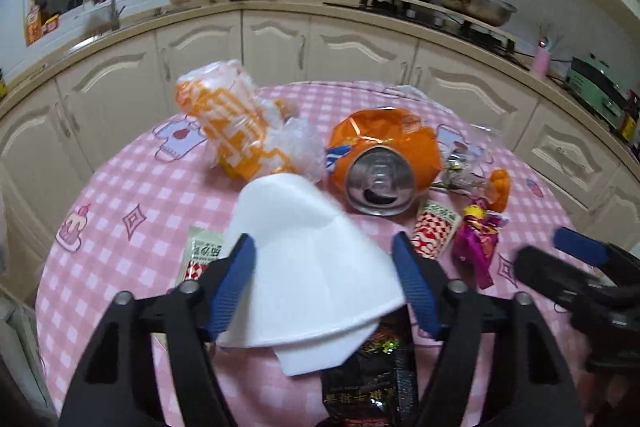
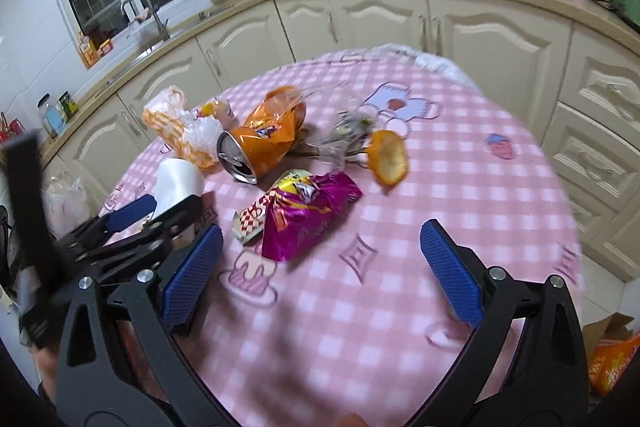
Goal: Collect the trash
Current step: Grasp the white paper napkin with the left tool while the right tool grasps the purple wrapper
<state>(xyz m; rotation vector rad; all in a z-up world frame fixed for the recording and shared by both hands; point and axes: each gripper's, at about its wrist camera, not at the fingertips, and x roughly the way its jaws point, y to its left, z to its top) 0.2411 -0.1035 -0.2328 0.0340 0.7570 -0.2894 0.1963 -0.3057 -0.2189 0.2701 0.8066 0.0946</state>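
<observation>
Trash lies in a loose cluster on the round table under its pink checked cloth (image 2: 400,267), mostly toward the far-left half. My left tongs (image 1: 324,267) have the folded white paper napkin (image 1: 308,267) between their blue pads (image 1: 236,283); the left pad seems to touch the napkin's edge, the right one stands just off it, so I cannot say it is pinched. No earlier look is at hand, so I tell only that the jaws stand part-way spread around it. A black snack wrapper (image 1: 372,379) pokes out from under the napkin, near the table's front edge.

Just beyond the napkin sit the crushed orange drink can (image 1: 380,163), lying on its side with its mouth toward me, and the orange-and-white crumpled plastic bag (image 1: 236,123) to its left, touching the napkin's far corner. Right of the can: a red-and-white checked packet (image 1: 432,231), a magenta foil wrapper (image 1: 478,243), and a piece of orange peel (image 1: 500,187) beside some clear crinkled film.

My right tongs (image 2: 320,271) hang spread wide with nothing between them, over bare cloth just short of the magenta wrapper. The table's right and near parts are open; cream cabinets (image 2: 500,27) curve close behind its far edge.
</observation>
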